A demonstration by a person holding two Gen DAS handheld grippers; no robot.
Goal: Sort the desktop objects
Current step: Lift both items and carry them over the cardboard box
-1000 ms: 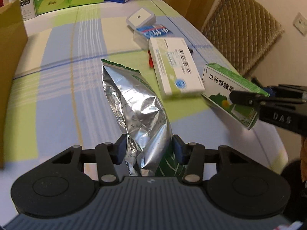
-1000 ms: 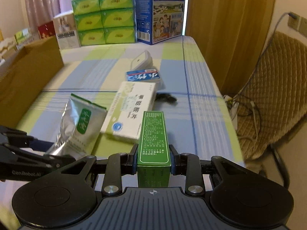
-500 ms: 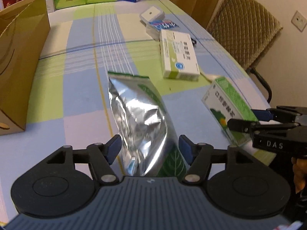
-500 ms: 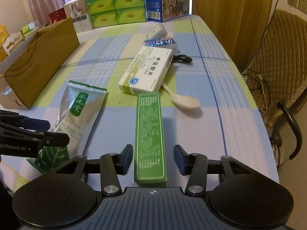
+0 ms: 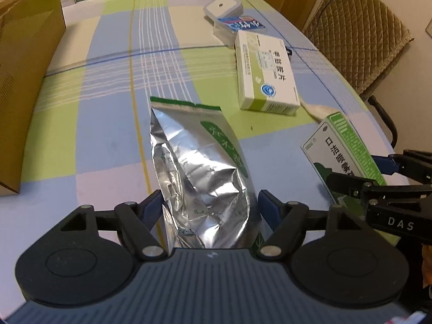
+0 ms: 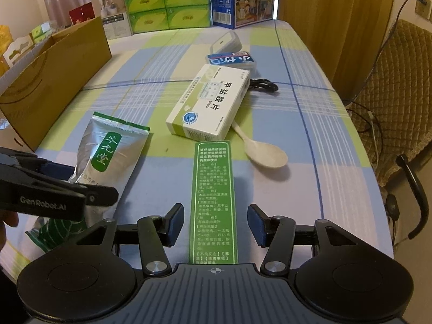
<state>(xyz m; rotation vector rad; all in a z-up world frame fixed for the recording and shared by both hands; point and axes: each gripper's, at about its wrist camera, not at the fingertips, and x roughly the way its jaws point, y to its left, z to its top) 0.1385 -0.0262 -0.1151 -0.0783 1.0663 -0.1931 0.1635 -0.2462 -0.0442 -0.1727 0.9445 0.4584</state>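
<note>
While both grippers stand released at the table's near edge, the left gripper (image 5: 210,205) straddles the foil pouch (image 5: 199,172) and the right gripper (image 6: 216,222) the green box (image 6: 214,202), each lying lengthwise between the fingers.

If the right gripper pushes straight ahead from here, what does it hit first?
The green box lying between the open right gripper. Beyond it, probably the white medicine box; the spoon lies slightly right of that line.

A home room: checked tablecloth (image 6: 310,62), curtains (image 6: 324,13), quilted chair (image 5: 359,35), stacked tissue boxes (image 6: 167,2)
</note>
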